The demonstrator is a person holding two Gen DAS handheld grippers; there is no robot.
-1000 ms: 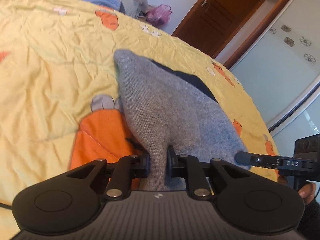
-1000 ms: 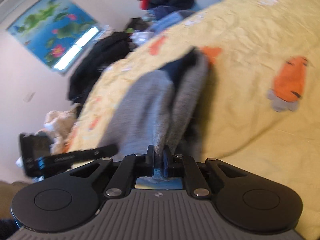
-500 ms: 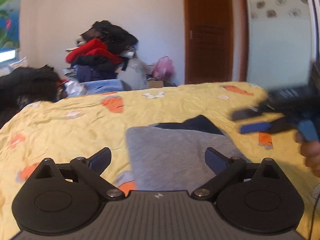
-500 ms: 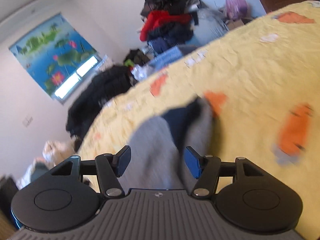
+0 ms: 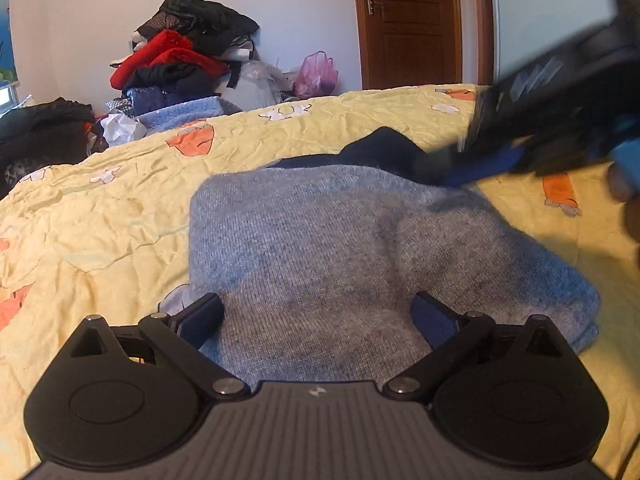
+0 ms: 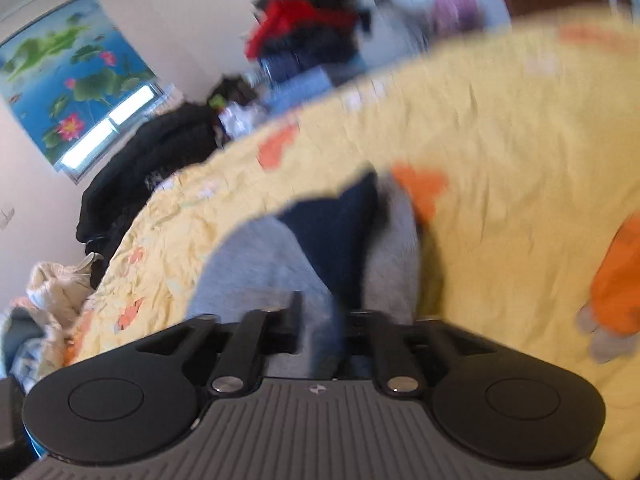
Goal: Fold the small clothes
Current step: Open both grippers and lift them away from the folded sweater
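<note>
Since a second ago both hand-held grippers have let go of the grey knit garment (image 5: 360,248), which then hung pinched in each and now lies folded flat on the bed. Left hand-held gripper (image 5: 318,316) stands spread wide, its jaws having just been opening, the blue-padded fingers (image 5: 434,318) set apart over the near edge of the cloth and pressing nothing. Right hand-held gripper (image 6: 318,320) is partly closed, its jaws having just been closing after a wider spread; grey cloth sits between the fingers, but motion blur hides whether the pads press on it, so I cannot tell. In the left wrist view that same gripper is only a dark and blue smear at the upper right, with a bit of a hand cut off by the frame edge. The garment is a fine ribbed knit, roughly rectangular with rounded corners, and a navy panel (image 5: 384,148) peeks from its far edge. Beneath it the yellow bedsheet (image 5: 100,216) is crumpled and printed with orange shapes. Beyond the bed, a heap of red and black clothes (image 5: 184,52) leans by the wall, near a brown wooden door (image 5: 408,24).
</note>
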